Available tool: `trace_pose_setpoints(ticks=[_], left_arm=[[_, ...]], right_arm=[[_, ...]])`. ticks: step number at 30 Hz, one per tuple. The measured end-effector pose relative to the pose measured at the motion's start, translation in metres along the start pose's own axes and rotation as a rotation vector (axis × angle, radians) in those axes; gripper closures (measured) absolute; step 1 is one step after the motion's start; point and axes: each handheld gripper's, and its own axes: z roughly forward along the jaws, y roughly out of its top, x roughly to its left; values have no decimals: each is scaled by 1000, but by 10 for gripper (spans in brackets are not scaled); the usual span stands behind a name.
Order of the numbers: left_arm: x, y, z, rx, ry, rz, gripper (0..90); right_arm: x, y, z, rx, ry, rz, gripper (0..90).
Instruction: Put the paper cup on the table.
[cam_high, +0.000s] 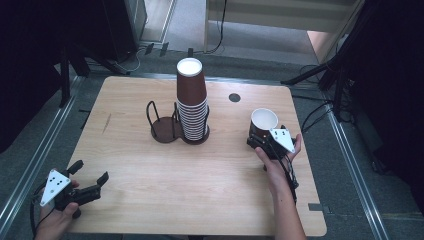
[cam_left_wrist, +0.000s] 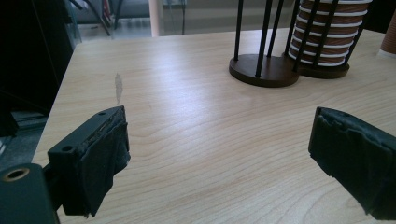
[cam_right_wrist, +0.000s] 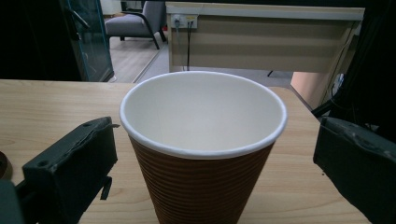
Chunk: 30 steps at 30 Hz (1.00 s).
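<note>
A brown ribbed paper cup (cam_high: 263, 122) with a white inside stands upright on the table's right side. My right gripper (cam_high: 261, 136) is open, its jaws on either side of the cup (cam_right_wrist: 203, 154) with a gap on both sides. A tall stack of the same cups (cam_high: 191, 100) sits upside down in the right ring of a dark wire cup holder (cam_high: 165, 129); the left ring is bare. Near the front left corner my left gripper (cam_high: 91, 171) is open and holds nothing. In the left gripper view its jaws (cam_left_wrist: 219, 154) frame bare wood, with the holder (cam_left_wrist: 264, 70) farther off.
The wooden table (cam_high: 150, 170) has a small dark round hole (cam_high: 234, 97) near its back right. Stand legs and cables lie on the floor around it. Dark curtains hang at both sides.
</note>
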Motion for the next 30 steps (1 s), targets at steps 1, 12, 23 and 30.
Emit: trace_pose_setpoints(ticks=[1, 12, 23, 30], left_arm=[[0, 0, 0, 2, 0, 1, 57], [0, 0, 0, 6, -1, 0, 57], [-2, 0, 1, 15, 6, 21, 65], [-2, 1, 1, 16, 7, 16, 65]], right_arm=[[-1, 1, -2, -1, 1, 2, 0], [-6, 6, -29, -27, 37, 10, 0], [-24, 4, -55, -38, 14, -6, 0], [-39, -3, -69, -29, -1, 3, 0]])
